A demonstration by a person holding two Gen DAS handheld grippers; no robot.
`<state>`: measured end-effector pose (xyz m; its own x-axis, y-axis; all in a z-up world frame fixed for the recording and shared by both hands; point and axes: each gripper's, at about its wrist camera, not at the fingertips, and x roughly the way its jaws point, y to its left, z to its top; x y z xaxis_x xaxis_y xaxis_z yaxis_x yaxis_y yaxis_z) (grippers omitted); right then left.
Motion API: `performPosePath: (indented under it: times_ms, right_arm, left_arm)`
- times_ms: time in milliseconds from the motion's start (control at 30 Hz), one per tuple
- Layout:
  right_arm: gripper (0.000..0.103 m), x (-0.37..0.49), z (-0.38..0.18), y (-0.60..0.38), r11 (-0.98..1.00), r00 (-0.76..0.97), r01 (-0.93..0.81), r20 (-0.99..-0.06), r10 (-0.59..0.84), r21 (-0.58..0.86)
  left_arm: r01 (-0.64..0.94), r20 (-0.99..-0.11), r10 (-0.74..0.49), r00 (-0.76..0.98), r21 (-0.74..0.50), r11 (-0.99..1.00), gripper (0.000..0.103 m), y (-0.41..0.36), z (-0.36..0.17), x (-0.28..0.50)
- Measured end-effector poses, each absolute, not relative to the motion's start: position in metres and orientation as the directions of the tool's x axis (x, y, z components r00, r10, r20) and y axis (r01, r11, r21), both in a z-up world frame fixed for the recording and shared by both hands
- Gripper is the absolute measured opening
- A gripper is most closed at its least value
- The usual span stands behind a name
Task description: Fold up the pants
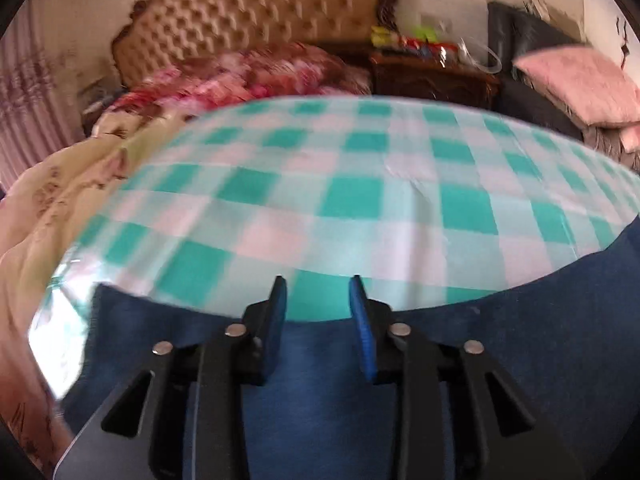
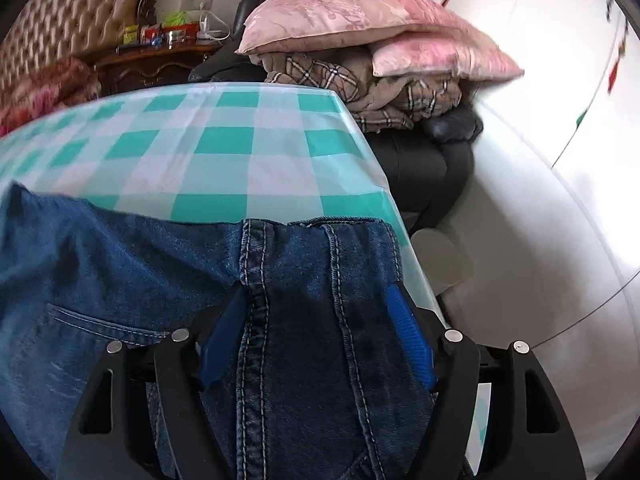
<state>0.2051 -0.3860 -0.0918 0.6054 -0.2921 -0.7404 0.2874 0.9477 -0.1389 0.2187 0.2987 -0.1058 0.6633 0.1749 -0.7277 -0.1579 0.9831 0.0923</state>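
Pants, of blue denim, lying flat on the table with the green and white checked cloth, along its near edge. Running sideways across both views, so the long axis going from one hand to the other and not away from them. Seeing the stitched end with its seams and a pocket in the right wrist view, close to the table's right side; which end lies under the left hand, not possible to tell, only plain cloth there.

Right gripper standing with jaws wide apart, one blue pad on each side of a seamed strip of denim, not pressing it. Left gripper also standing with jaws parted, nothing between them, tips over the far edge of the cloth where the checks begin.

Judging the coming move: both hands being directly above the pants, each near one end, so probably taking the edge below and carrying it over along that sideways axis.
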Motion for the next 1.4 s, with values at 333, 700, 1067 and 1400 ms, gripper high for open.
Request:
performPosePath:
  times_ms: [333,700,1067,1400]
  right_arm:
    - [0.058,0.171,-0.084,-0.425,0.943,0.563,0.284,-0.766,-0.311,-0.174]
    - [0.057,0.128,-0.052,-0.393,0.971,0.673,0.232,-0.713,-0.197,-0.049]
    - [0.062,0.138,-0.107,-0.340,0.965,0.565,0.191,-0.784,-0.258,-0.180]
    - [0.063,0.127,-0.076,-0.316,0.955,0.582,0.207,-0.758,-0.294,-0.212]
  left_arm:
    - [-0.240,-0.791,0.244,0.561,0.126,0.962,0.052,0.330,-0.137,0.151]
    - [-0.207,-0.747,0.164,0.644,0.037,0.978,0.049,0.284,-0.096,0.116]
    - [-0.142,-0.762,0.071,0.644,-0.028,0.989,0.051,0.271,-0.139,0.092]
    - [-0.410,-0.714,0.222,0.664,-0.100,0.906,0.048,0.411,-0.122,0.060]
